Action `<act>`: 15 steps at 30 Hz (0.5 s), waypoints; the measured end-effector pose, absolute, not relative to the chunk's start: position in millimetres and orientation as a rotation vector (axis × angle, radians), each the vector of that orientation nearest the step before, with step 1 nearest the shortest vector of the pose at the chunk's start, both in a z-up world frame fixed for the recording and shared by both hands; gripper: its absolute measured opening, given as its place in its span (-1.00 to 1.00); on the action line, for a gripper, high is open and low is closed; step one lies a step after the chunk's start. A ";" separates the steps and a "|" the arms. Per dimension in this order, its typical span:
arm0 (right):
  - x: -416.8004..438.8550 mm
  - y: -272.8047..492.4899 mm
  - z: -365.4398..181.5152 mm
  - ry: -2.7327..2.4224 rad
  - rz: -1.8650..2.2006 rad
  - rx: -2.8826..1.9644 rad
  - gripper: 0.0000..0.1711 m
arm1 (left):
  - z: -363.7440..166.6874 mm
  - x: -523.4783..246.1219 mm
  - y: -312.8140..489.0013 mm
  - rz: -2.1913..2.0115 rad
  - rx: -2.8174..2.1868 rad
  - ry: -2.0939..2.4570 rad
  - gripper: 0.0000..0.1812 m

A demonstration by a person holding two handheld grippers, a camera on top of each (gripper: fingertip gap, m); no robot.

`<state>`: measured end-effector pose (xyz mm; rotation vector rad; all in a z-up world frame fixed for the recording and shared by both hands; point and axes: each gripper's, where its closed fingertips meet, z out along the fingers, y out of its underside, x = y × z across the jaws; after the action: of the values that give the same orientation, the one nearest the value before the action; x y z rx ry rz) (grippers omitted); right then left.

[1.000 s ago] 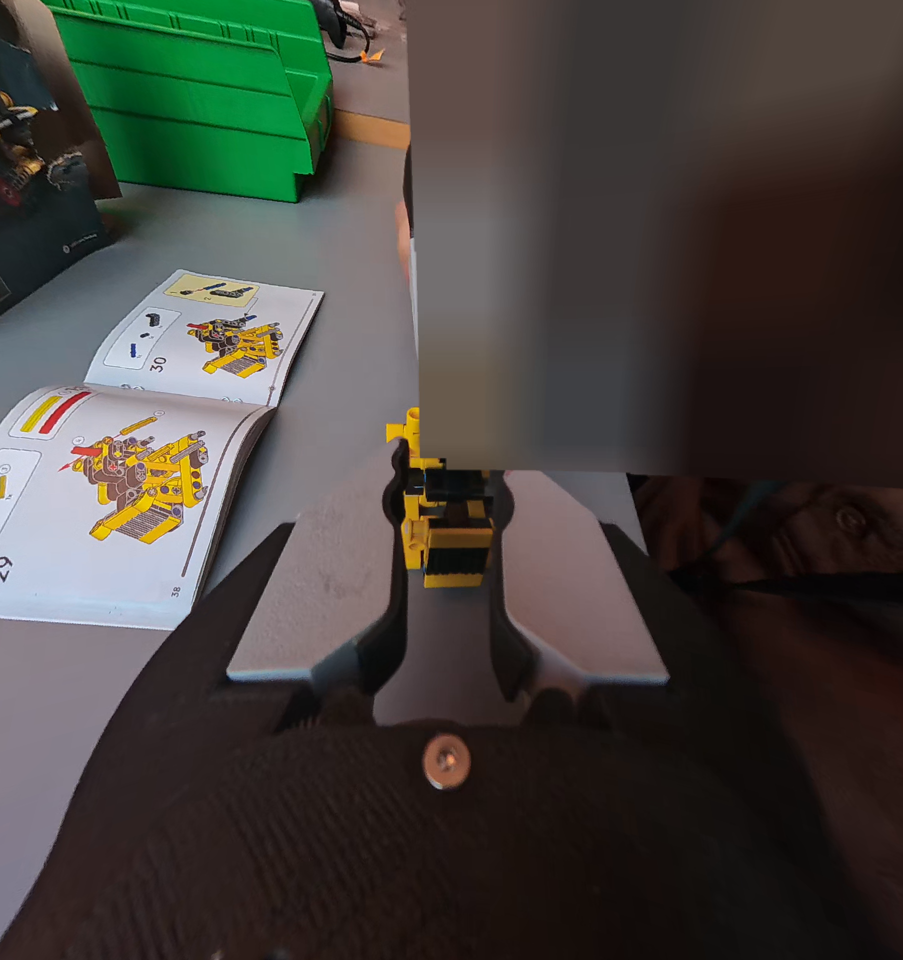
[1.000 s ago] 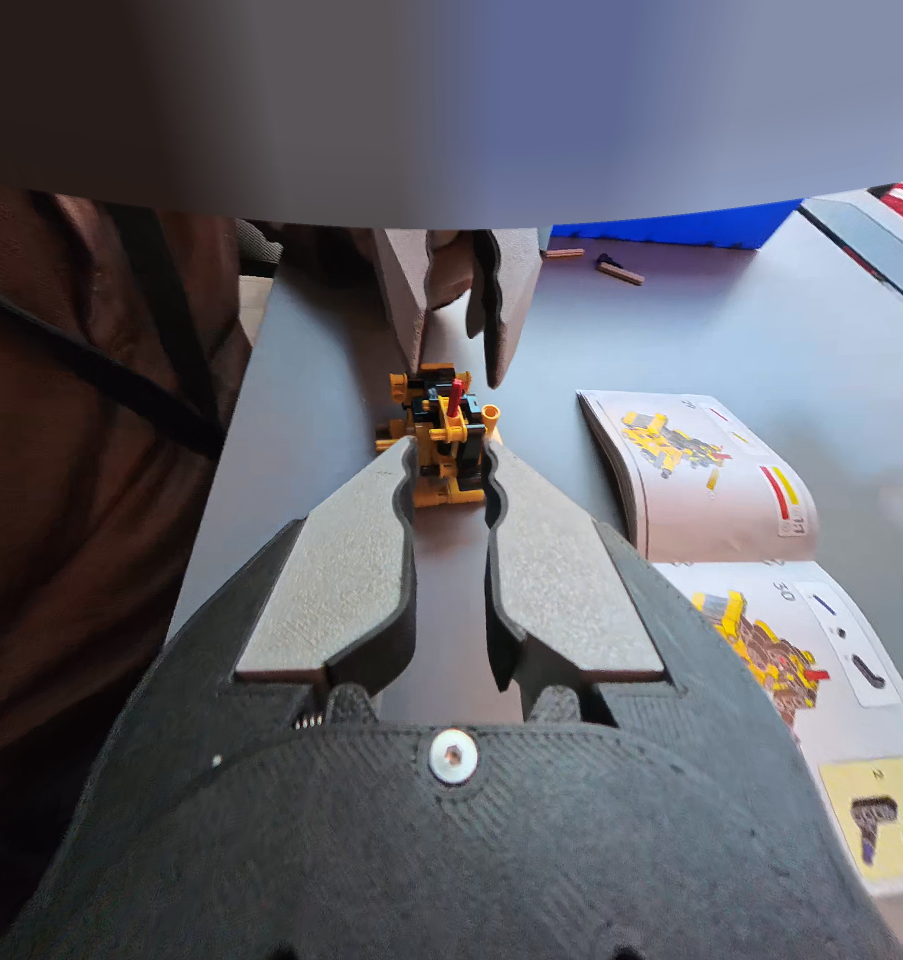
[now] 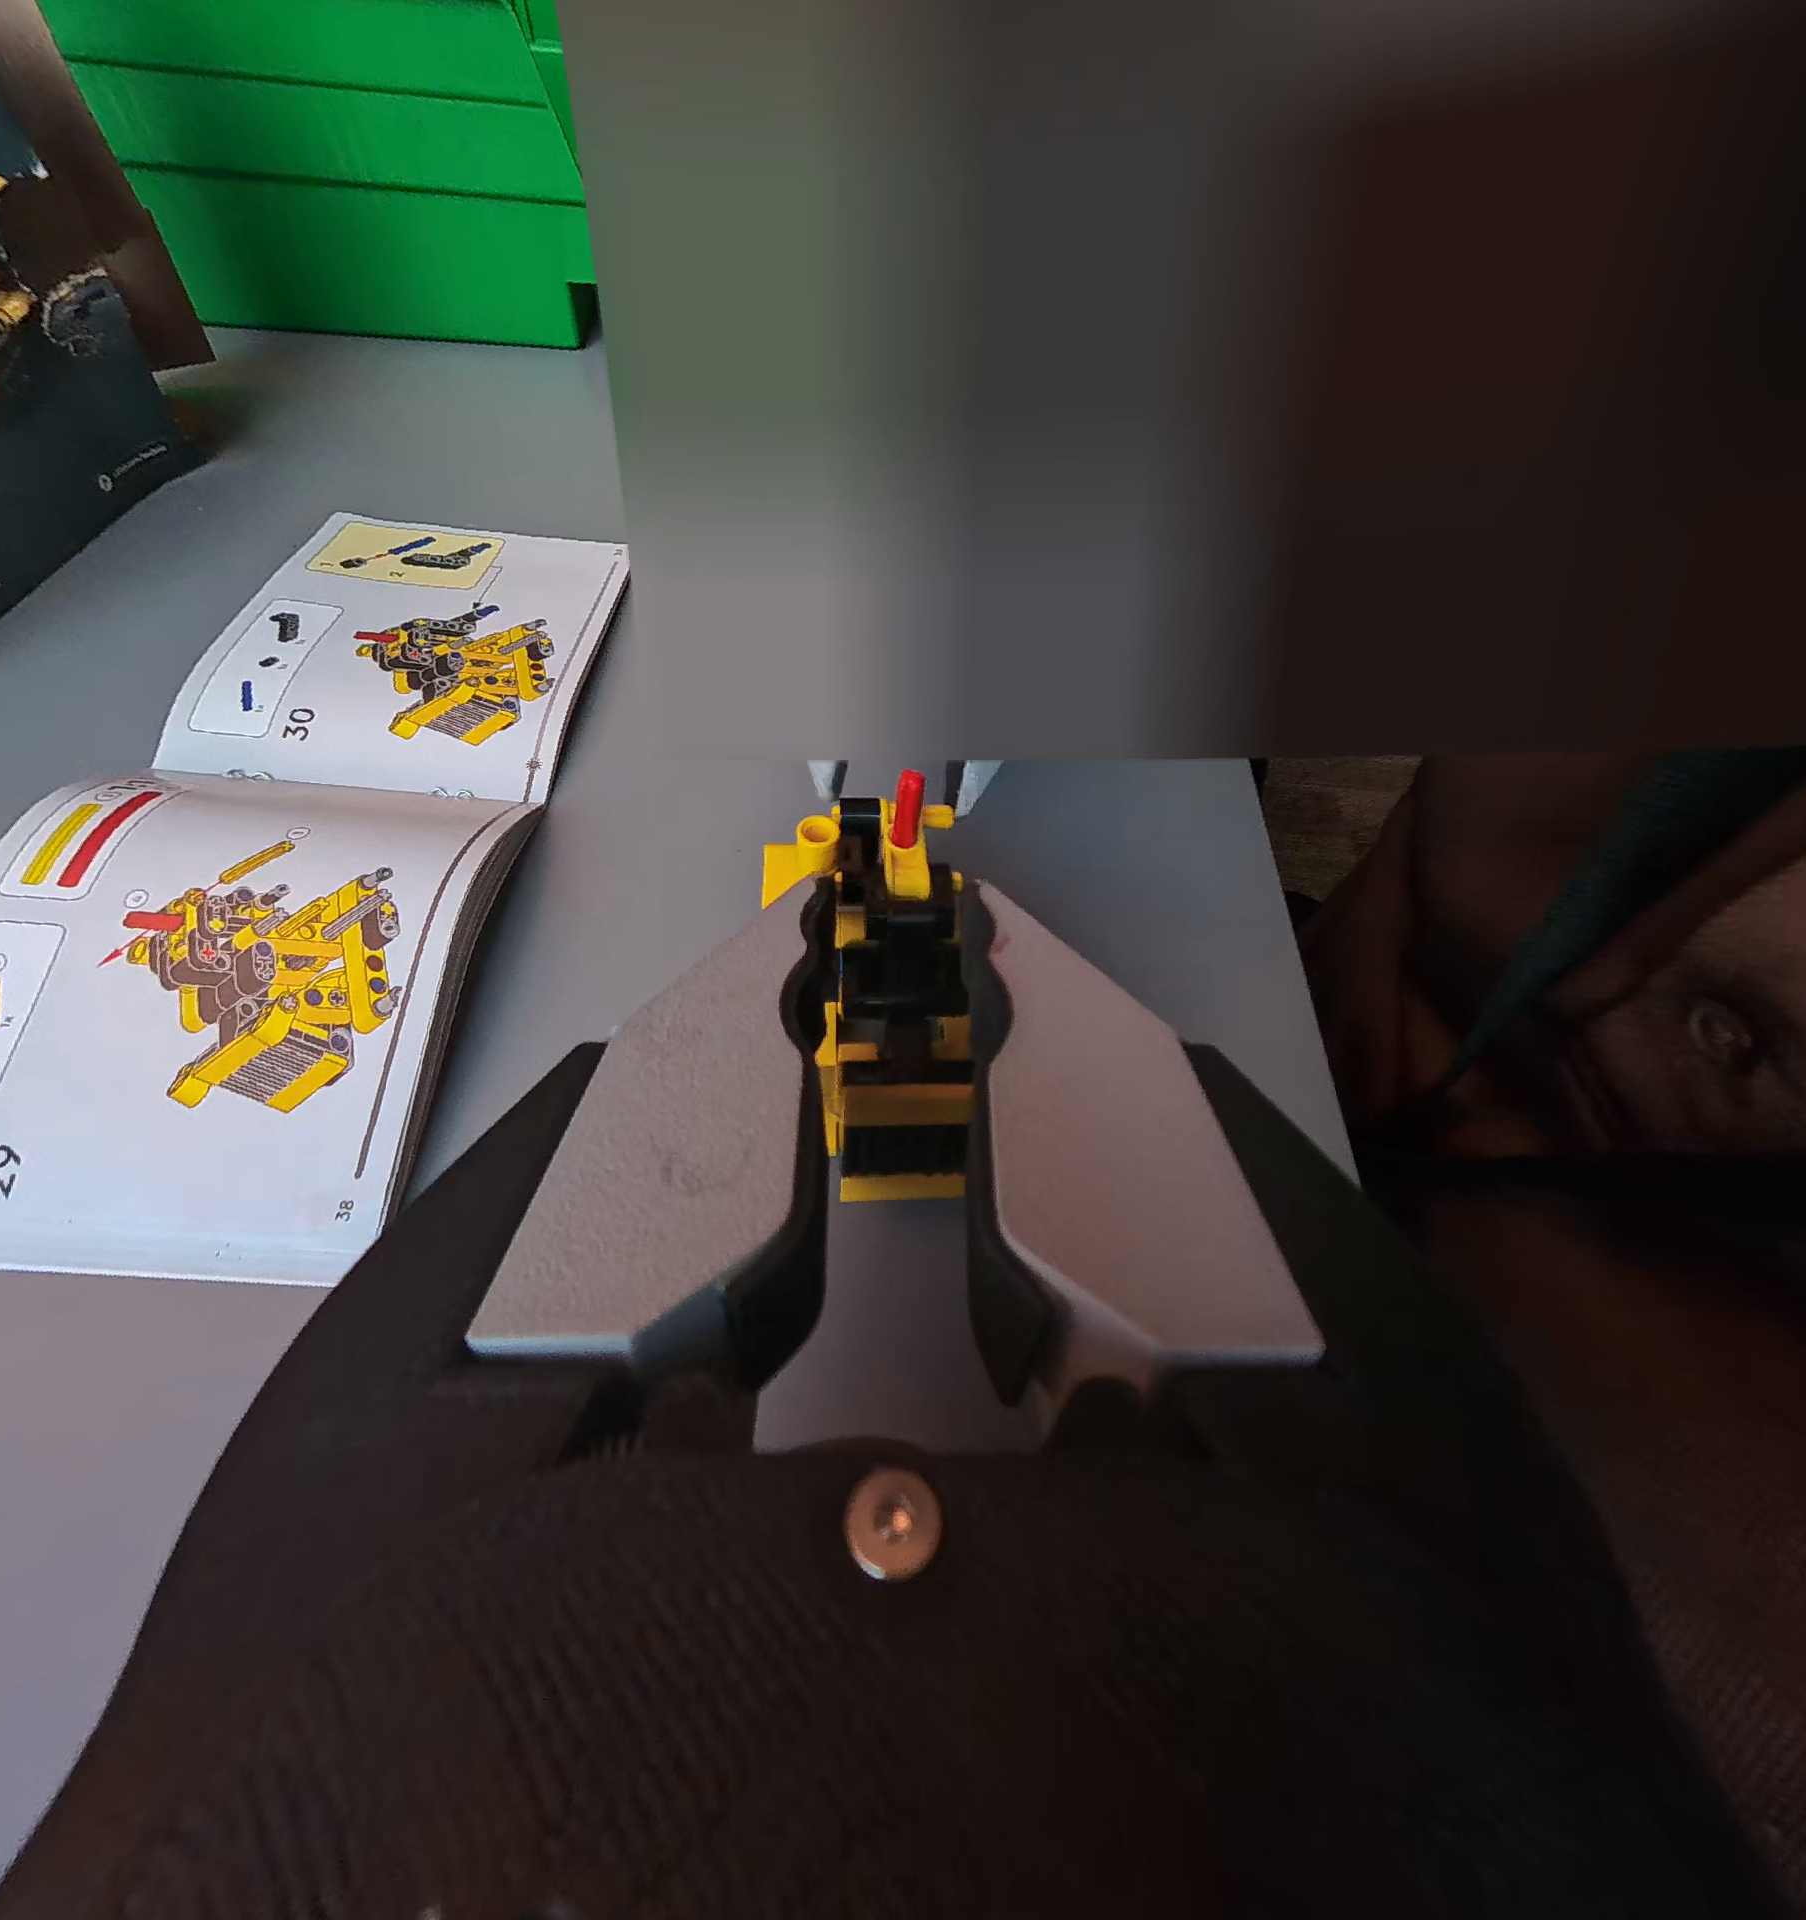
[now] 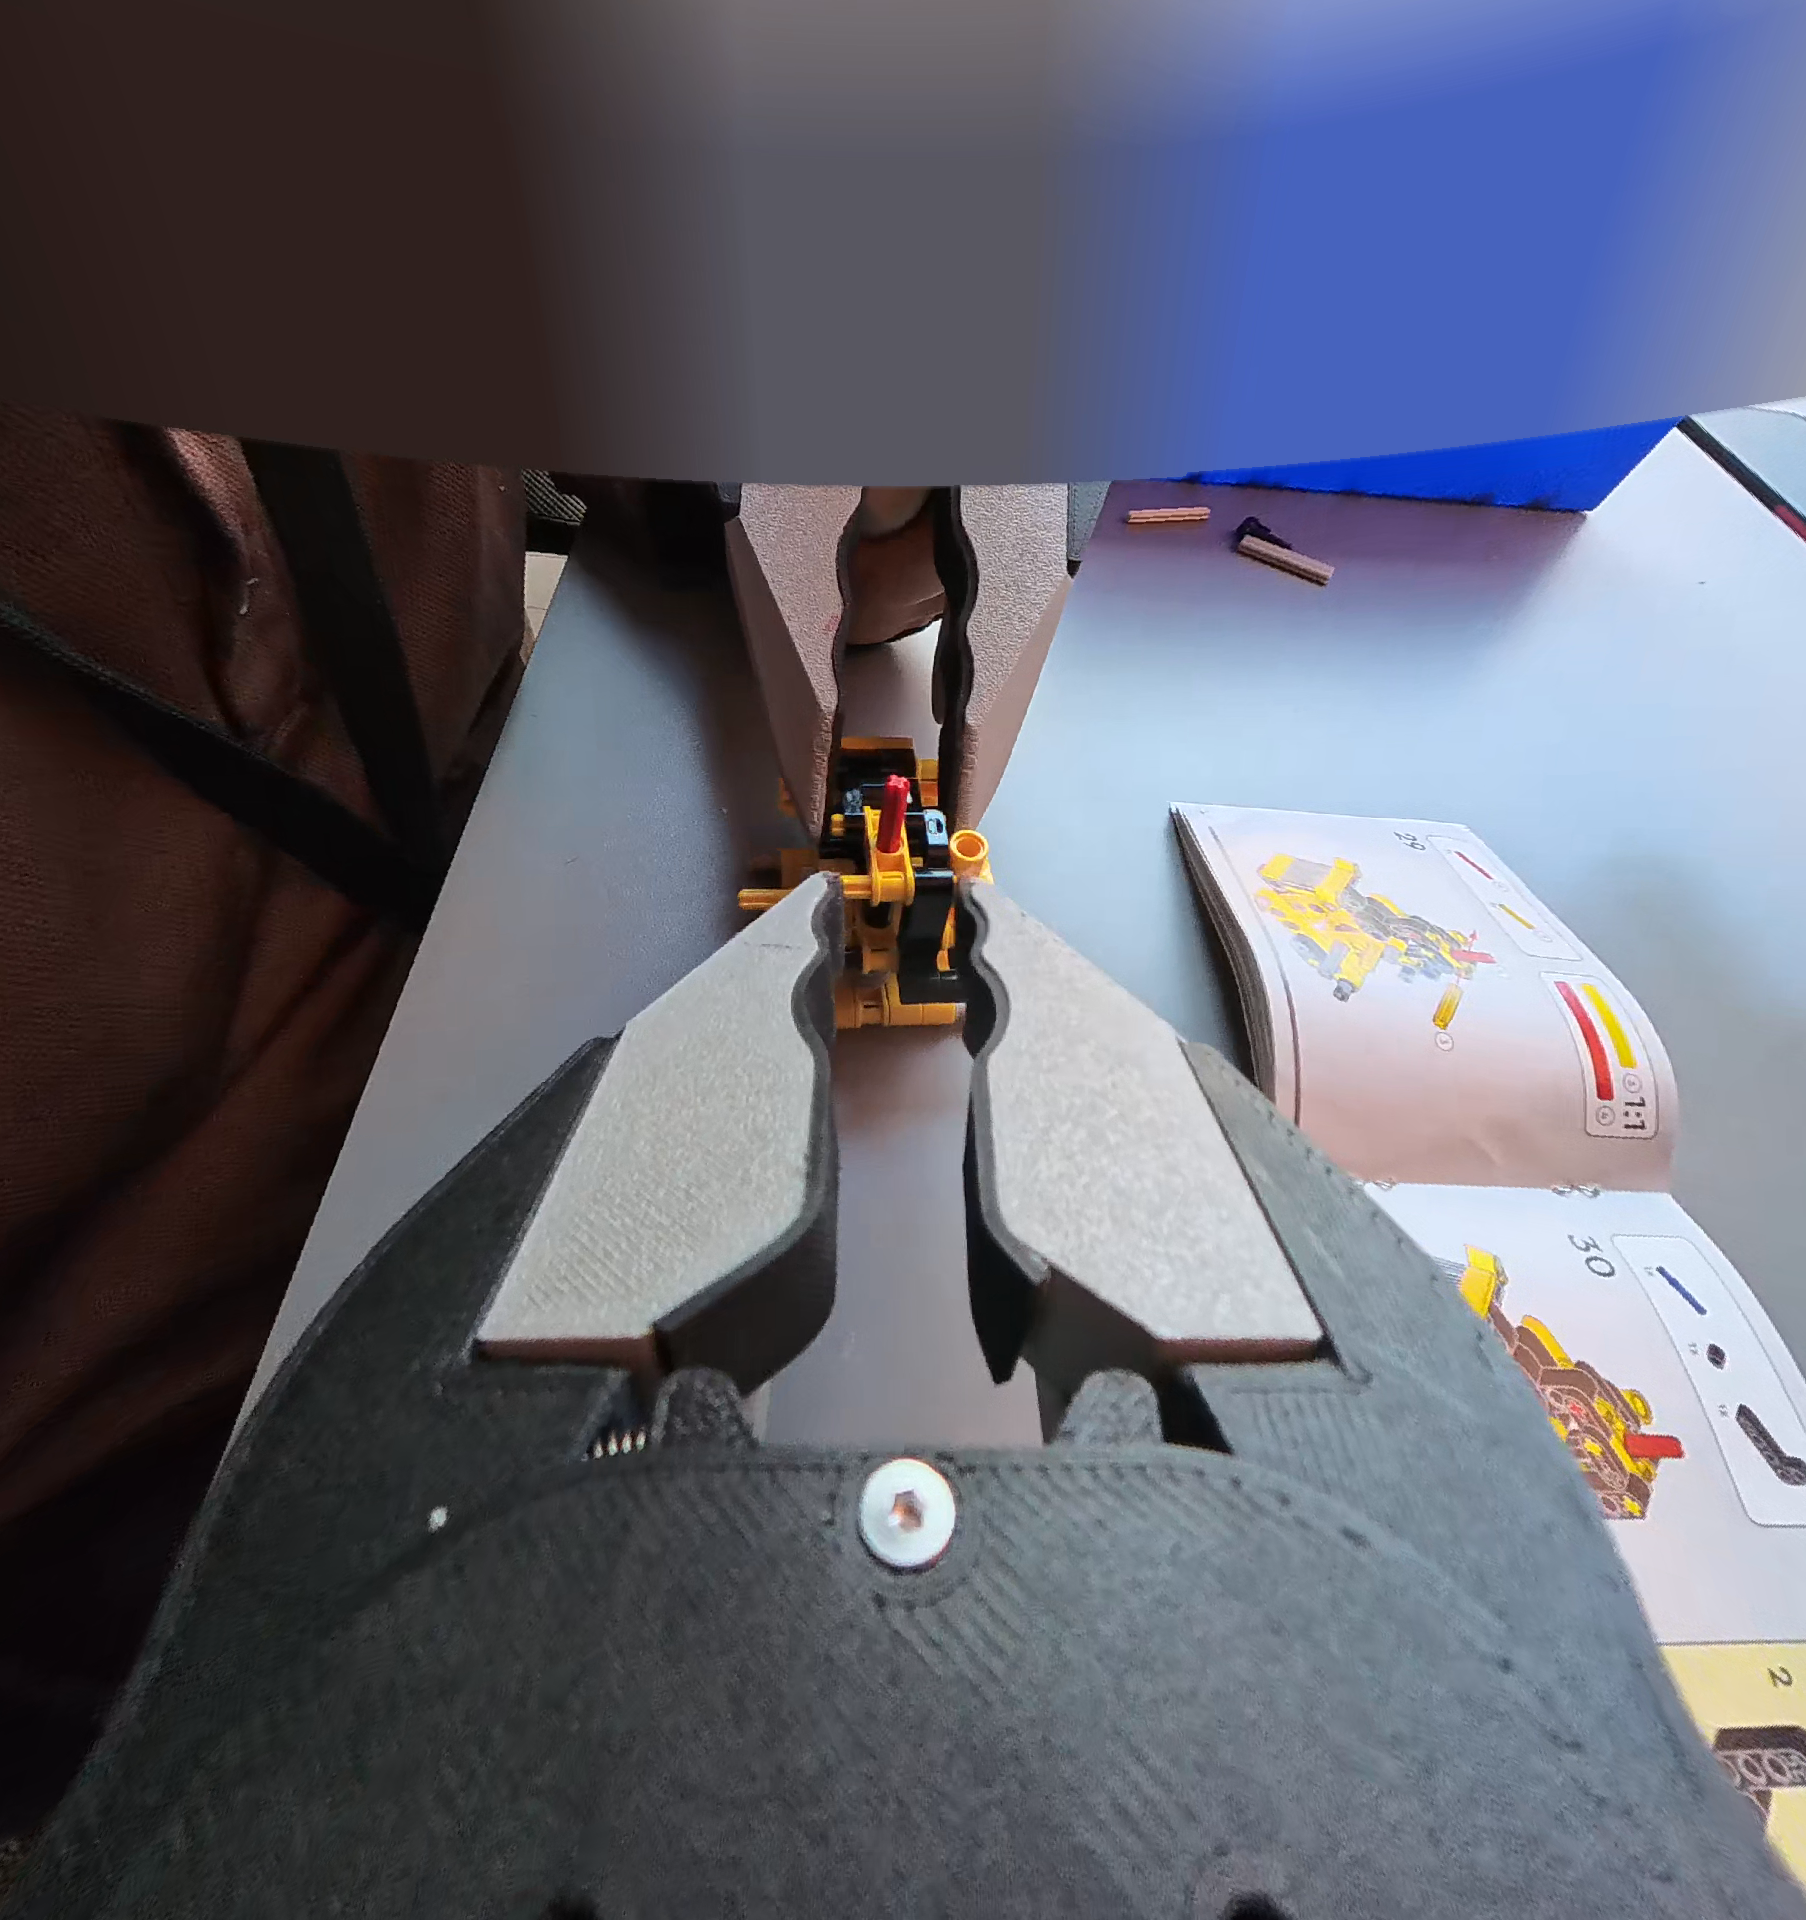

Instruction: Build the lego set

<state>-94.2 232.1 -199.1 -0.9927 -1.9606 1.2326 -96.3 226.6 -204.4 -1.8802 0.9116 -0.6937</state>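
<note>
A small yellow and black lego model (image 3: 899,1122) stands on the grey table (image 3: 1117,862) near its edge, with a red axle (image 3: 907,805) sticking up from it. My left gripper (image 3: 894,899) is shut on the model, whose body lies between the two fingers. In the right wrist view my right gripper (image 4: 901,891) is shut on the other end of the model (image 4: 878,1003), just below the red axle (image 4: 892,810). The left gripper (image 4: 883,810) shows opposite it, its fingers straddling the model's far end.
An open instruction booklet (image 3: 255,935) lies beside the model and also shows in the right wrist view (image 4: 1450,987). Green bins (image 3: 338,177) and the set's box (image 3: 37,312) stand behind it. Two tan pieces (image 4: 1283,561) and a dark pin (image 4: 1254,532) lie near a blue bin (image 4: 1398,488). A person's brown clothing (image 4: 151,935) is at the table edge. Left and right tips are no more than a few centimetres apart. The dark pin (image 4: 1254,532) lies around 25 cm away from my left fingertips.
The left gripper has come down and further over the model's far end, and the red axle now shows in its view. The right gripper keeps its hold.
</note>
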 end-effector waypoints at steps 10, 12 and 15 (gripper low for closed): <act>-95.2 231.8 -199.5 -1.957 1.211 -0.989 -0.80 | -204.6 -96.6 227.6 -0.697 -1.884 0.904 -0.77; -95.2 231.8 -199.5 -1.956 1.213 -0.990 -0.80 | -204.7 -96.4 227.9 -0.696 -1.884 0.904 -0.77; -95.0 231.7 -199.4 -1.956 1.219 -0.989 -0.80 | -204.9 -96.2 228.0 -0.696 -1.884 0.905 -0.77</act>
<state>-95.0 231.7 -199.4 -0.9892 -1.9556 1.2188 -96.2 228.0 -204.9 -1.8844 0.9051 -0.6956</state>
